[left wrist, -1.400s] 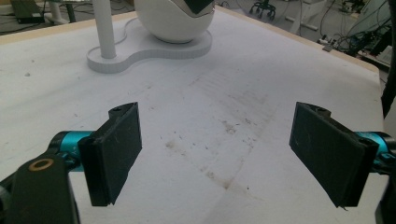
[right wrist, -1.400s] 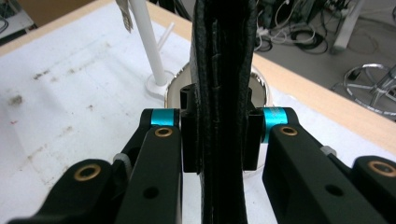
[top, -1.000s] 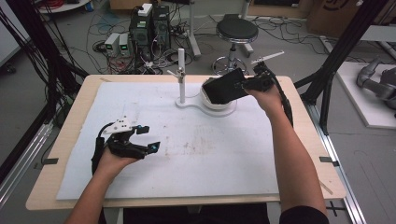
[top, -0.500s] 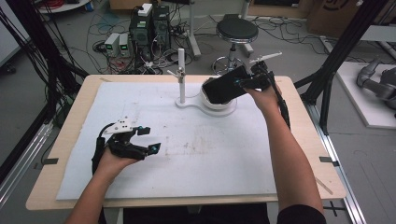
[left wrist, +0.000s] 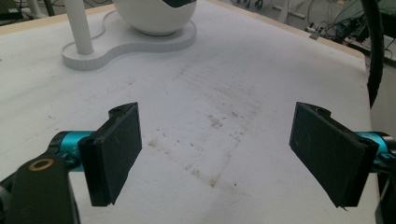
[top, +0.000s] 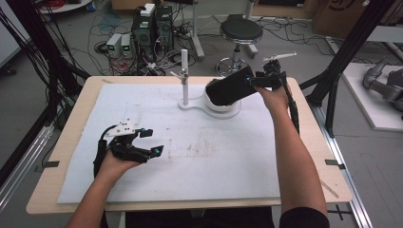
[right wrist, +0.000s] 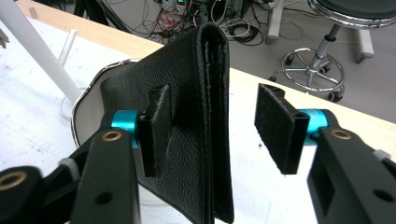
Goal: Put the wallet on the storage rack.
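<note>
A black leather wallet (top: 230,88) stands tilted on edge in the white bowl (top: 221,105) of a white stand at the table's far side. My right gripper (top: 252,81) is at the wallet's right end. In the right gripper view the wallet (right wrist: 201,116) is between the jaws of the right gripper (right wrist: 217,128). They have just been opening: the left pad (right wrist: 156,128) lies against the leather and the right pad (right wrist: 278,128) stands clear of it. My left gripper (top: 149,141) rests open at the near left, nothing between its pads (left wrist: 116,149).
A white post (top: 184,76) rises from the same flat base (top: 190,104) just left of the bowl. The white mat (top: 199,161) has a scuffed, stained patch in the middle. A stool (top: 241,31), cables and electronics stand on the floor beyond the table's far edge.
The right gripper's jaws have parted from the wallet, which stays leaning in the bowl. The left hand has not moved.
</note>
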The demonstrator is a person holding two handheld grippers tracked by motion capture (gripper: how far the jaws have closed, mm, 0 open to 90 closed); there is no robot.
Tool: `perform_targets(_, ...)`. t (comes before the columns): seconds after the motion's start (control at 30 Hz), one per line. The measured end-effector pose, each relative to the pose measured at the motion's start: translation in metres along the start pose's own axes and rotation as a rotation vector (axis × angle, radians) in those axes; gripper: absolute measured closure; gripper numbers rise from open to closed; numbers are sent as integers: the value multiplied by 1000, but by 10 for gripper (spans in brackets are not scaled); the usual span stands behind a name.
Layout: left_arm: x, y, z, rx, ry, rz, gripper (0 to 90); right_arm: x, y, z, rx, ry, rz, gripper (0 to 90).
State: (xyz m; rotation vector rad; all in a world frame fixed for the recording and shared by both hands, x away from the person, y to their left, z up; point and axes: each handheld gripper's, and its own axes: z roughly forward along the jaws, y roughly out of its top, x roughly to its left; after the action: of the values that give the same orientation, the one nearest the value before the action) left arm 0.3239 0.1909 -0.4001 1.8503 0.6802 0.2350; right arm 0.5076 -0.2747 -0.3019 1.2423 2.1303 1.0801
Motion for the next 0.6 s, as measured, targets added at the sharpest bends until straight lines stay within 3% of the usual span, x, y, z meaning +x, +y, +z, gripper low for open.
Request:
perform_targets(0.23,-1,-1,0,13,17,27,169,8,-2,-20,-71,-4,-29,371)
perform_targets(0.47,0,3,-4,1,56,26,169,15,-3,-54,-87,58,-37,300)
perform_targets(0.6,1,6,-7,-1,83,40,169,21,-14,-77,-126,77,-76,297)
